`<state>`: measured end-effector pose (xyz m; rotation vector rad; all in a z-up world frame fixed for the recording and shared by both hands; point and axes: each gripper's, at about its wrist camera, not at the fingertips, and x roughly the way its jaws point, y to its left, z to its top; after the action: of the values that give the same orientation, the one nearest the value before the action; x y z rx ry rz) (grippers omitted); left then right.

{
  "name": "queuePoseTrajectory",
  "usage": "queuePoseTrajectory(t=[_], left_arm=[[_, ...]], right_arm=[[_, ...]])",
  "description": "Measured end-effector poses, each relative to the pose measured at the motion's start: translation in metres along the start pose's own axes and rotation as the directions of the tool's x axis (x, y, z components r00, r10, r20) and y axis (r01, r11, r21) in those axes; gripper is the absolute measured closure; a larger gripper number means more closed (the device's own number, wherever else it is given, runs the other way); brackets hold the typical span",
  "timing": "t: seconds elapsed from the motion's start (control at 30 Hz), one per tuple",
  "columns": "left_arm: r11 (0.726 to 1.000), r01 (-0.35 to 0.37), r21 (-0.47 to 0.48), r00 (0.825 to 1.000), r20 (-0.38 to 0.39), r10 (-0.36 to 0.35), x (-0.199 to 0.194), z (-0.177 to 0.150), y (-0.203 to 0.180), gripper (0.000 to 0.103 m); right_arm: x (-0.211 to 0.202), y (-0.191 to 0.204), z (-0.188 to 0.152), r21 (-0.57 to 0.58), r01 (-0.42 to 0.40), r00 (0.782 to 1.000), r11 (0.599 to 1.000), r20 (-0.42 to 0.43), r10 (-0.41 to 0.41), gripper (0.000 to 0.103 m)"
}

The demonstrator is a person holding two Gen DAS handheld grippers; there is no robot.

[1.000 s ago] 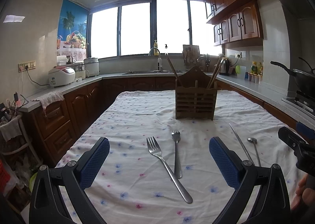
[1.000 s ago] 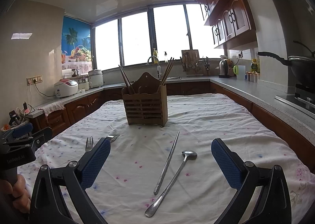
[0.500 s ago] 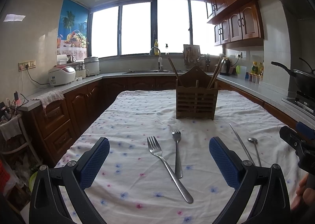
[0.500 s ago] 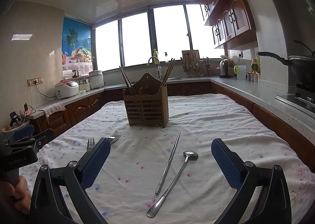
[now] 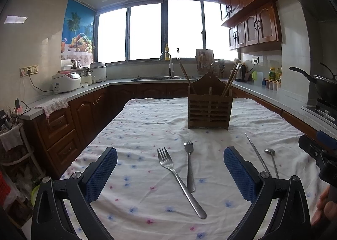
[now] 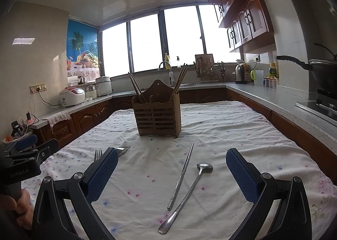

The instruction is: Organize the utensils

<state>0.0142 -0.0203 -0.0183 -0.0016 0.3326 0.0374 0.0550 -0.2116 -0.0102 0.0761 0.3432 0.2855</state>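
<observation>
Steel cutlery lies loose on a white floral cloth that covers the table, in front of a slatted wooden holder standing upright toward the cloth's far end, nearer its middle than either side edge. Wooden chopsticks lean out of the holder's two outer compartments. In the left wrist view, the left gripper hangs released above the near part of the cloth, its blue pads spread wide with nothing between them. Two forks lie framed by those pads: the big fork runs slantwise with its tines toward the holder, and the small fork lies just right of it, its handle end touching or crossing the big fork's handle. In the right wrist view, the right gripper is likewise released and empty, low over the cloth's near right part. Between its pads lie a knife and a spoon, side by side and slanted alike, their handle ends close together toward the near edge, the spoon's bowl facing up. A hand grips the left gripper's handle at the left edge of that view.
</observation>
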Motion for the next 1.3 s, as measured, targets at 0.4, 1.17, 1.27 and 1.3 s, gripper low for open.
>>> queuePoseTrajectory(t=[0.4, 1.17, 1.27, 1.3], left_arm=[[1.0, 0.004, -0.003, 1.0, 0.003, -0.004, -0.0011, -0.0002, 0.0006, 0.001], [1.0, 0.011, -0.005, 1.0, 0.0, -0.011, 0.002, 0.0001, -0.0018, 0.001], [1.0, 0.013, -0.006, 1.0, -0.003, -0.013, 0.0037, 0.0003, -0.0023, 0.001], [1.0, 0.014, -0.006, 1.0, -0.003, -0.014, 0.004, 0.0001, -0.0018, 0.001]], right_arm=[[0.0005, 0.0019, 0.0016, 0.001, -0.004, 1.0, 1.0, 0.001, 0.004, 0.0], [0.0, 0.0045, 0.0024, 0.004, -0.004, 1.0, 1.0, -0.003, 0.004, 0.0], [0.0029, 0.0048, 0.003, 0.007, -0.003, 1.0, 1.0, -0.007, 0.003, 0.0], [0.0035, 0.0047, 0.0032, 0.009, -0.003, 1.0, 1.0, -0.008, 0.003, 0.0]])
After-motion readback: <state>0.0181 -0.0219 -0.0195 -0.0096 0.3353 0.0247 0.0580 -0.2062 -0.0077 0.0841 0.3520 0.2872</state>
